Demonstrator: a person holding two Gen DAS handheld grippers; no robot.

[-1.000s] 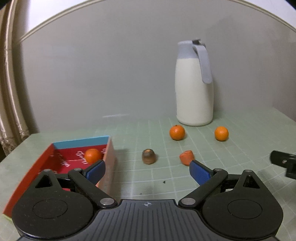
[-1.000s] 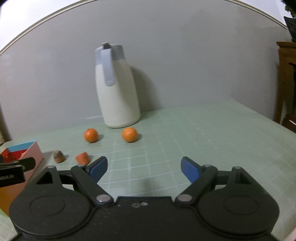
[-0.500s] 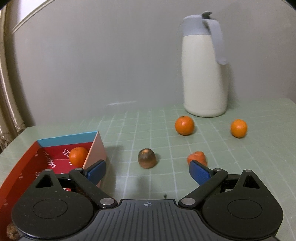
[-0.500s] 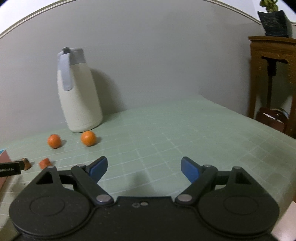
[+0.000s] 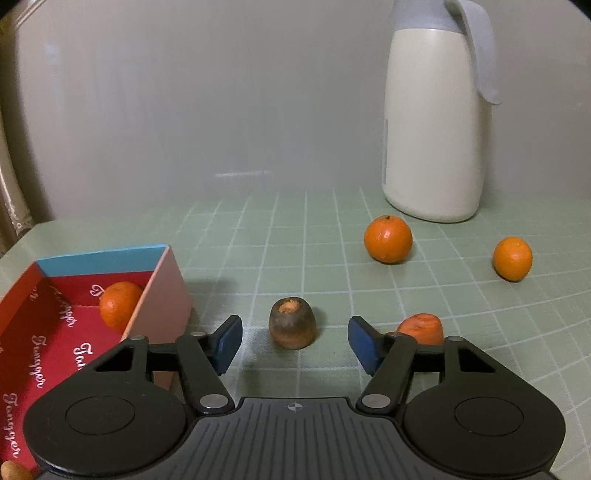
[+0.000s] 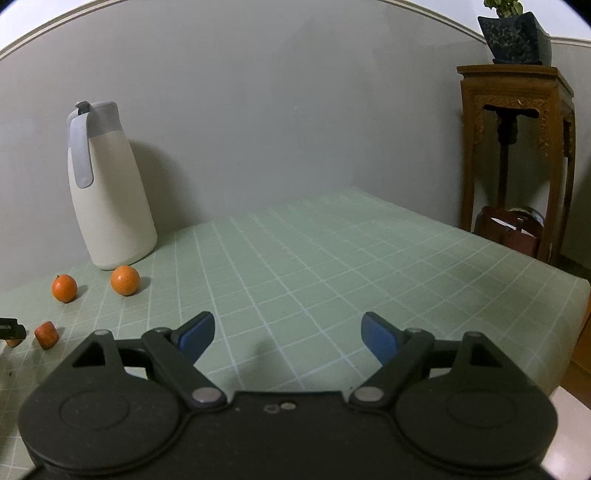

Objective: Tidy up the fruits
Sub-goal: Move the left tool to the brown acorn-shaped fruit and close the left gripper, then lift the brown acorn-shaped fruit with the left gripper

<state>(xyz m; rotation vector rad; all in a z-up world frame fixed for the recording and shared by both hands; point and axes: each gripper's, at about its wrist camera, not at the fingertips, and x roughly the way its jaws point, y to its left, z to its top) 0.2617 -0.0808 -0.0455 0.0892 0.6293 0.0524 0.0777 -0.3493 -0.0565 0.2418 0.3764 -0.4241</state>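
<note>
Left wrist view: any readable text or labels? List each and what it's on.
"Tangger": my best reading of the white script printed repeatedly on the red inner lining of the box; the letters are partly blurred.
A small white mark above the orange in the box: too blurred to read.
Jug: no text visible.
Left gripper: only a crosshair mark on its body, no words.

A home: carved wooden stand (image 6: 517,155), potted plant (image 6: 515,33).
</note>
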